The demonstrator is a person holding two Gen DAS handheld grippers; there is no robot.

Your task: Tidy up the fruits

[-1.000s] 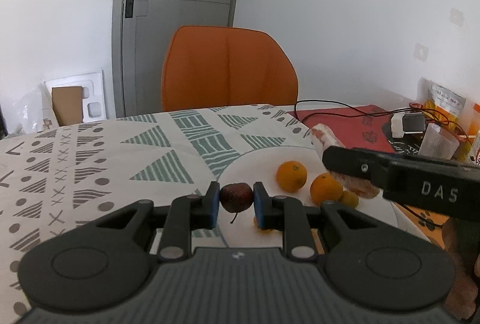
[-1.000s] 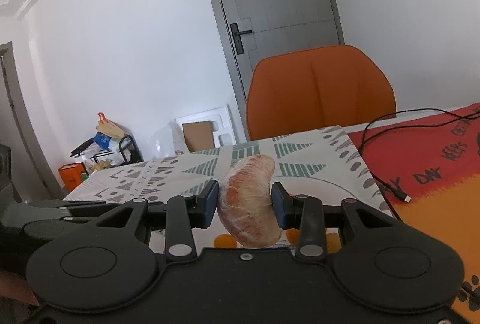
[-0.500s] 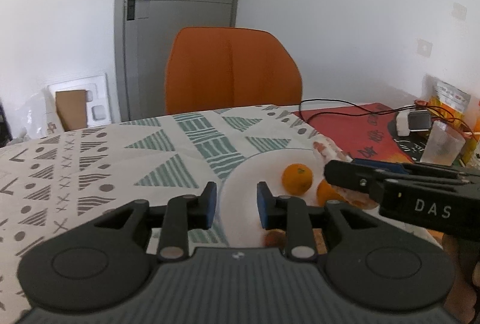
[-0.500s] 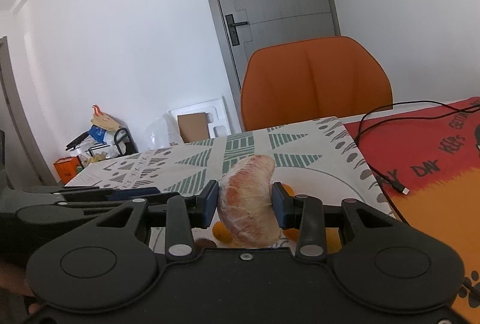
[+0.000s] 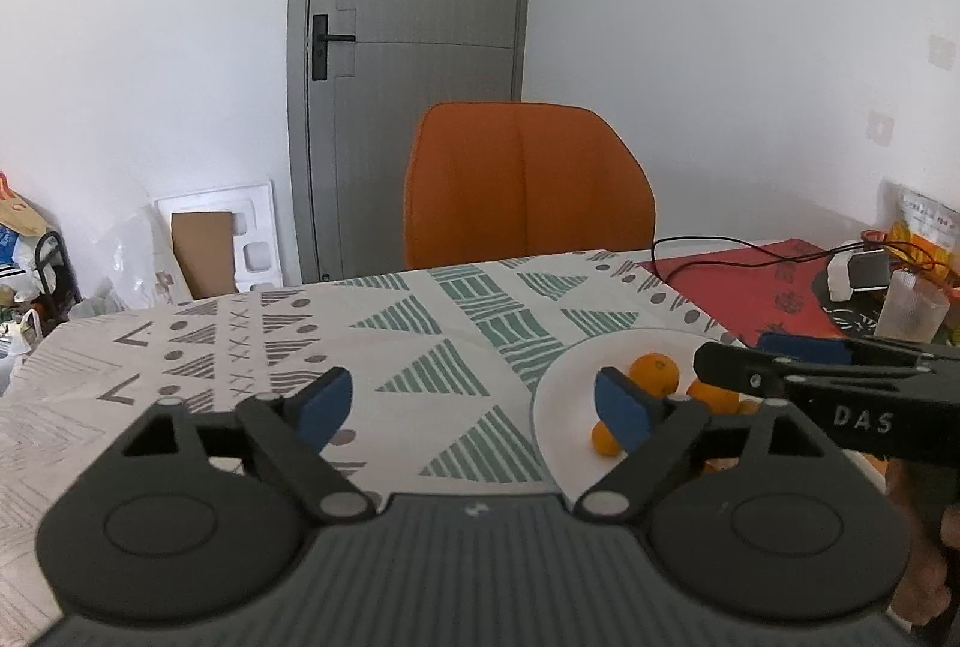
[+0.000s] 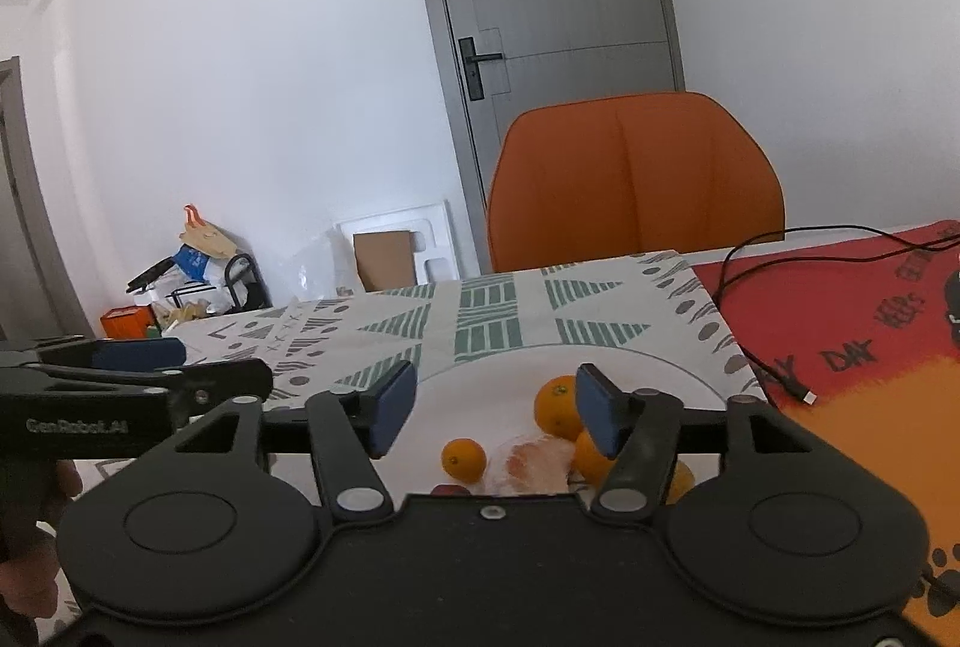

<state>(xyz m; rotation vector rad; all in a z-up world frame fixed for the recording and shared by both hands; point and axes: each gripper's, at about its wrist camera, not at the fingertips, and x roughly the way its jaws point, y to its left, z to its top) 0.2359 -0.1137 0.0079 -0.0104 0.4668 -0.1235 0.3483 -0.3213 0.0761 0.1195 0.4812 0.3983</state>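
Your left gripper [image 5: 474, 404] and right gripper [image 6: 495, 407] gape wide, holding nothing; oranges [image 6: 558, 405] and wrapped fruit [image 6: 528, 464] sit on the white plate [image 6: 480, 389], seemingly finished.

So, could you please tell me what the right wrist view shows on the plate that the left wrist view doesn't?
Only the right view shows the peeled pomelo segment and a dark red fruit at the camera's edge. Only the left view shows a ribbed cup and snack bag at far right. Both show the white plate, oranges, the orange chair and open tongs.
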